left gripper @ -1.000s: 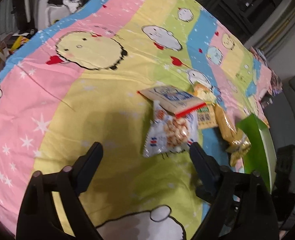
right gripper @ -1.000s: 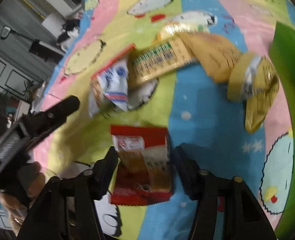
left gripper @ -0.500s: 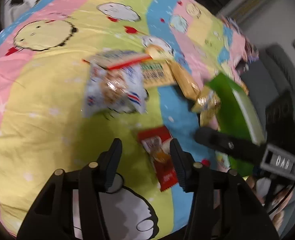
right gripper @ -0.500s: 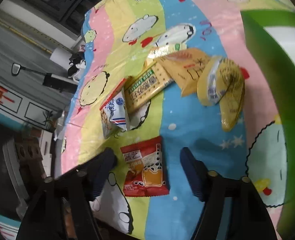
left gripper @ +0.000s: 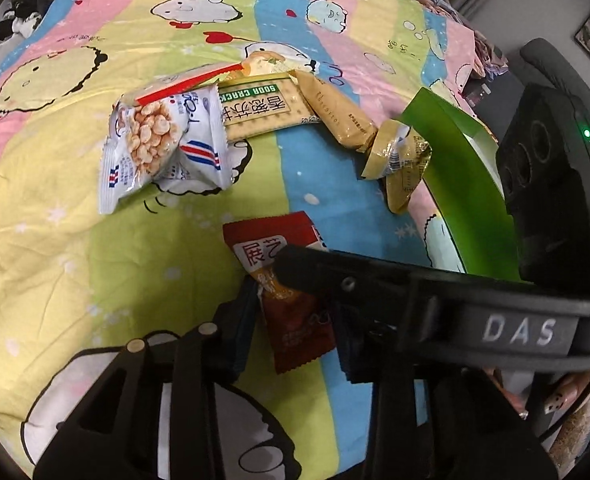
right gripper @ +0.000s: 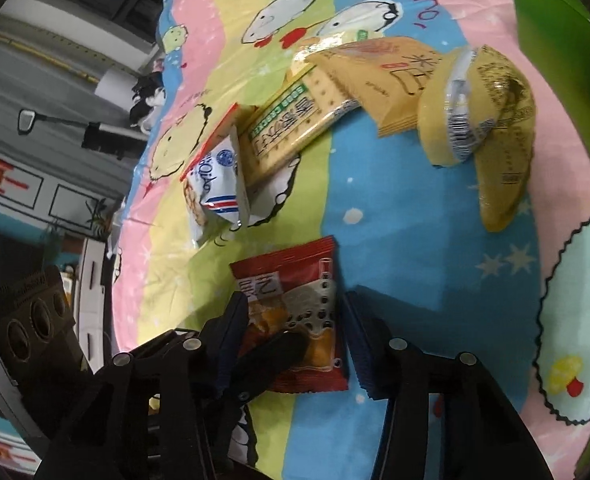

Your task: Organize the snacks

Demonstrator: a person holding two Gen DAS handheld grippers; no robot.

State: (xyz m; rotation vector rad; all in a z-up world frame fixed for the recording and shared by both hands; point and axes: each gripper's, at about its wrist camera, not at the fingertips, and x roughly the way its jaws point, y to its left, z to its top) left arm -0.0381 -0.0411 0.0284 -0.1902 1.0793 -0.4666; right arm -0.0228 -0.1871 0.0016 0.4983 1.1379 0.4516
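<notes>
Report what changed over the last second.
The left gripper swung from the white snack bag across to the red packet and its jaws closed on it. The right gripper kept straddling that packet; its jaws have just been closing, not clearly pressing. The bag and the green box stayed put.

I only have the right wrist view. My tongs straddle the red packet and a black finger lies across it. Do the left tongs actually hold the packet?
Observer: Yes. In the left wrist view the left tongs have just closed, and both their pads pinch the red packet at its sides.
Operator: How do my tongs look from there?
Observer: The right tongs have just been closing with the packet between them. Seen from the left, one finger crosses over the packet's label.
Operator: And the box?
Observer: The green box shows a pale inside, just right of the gold packets.
</notes>
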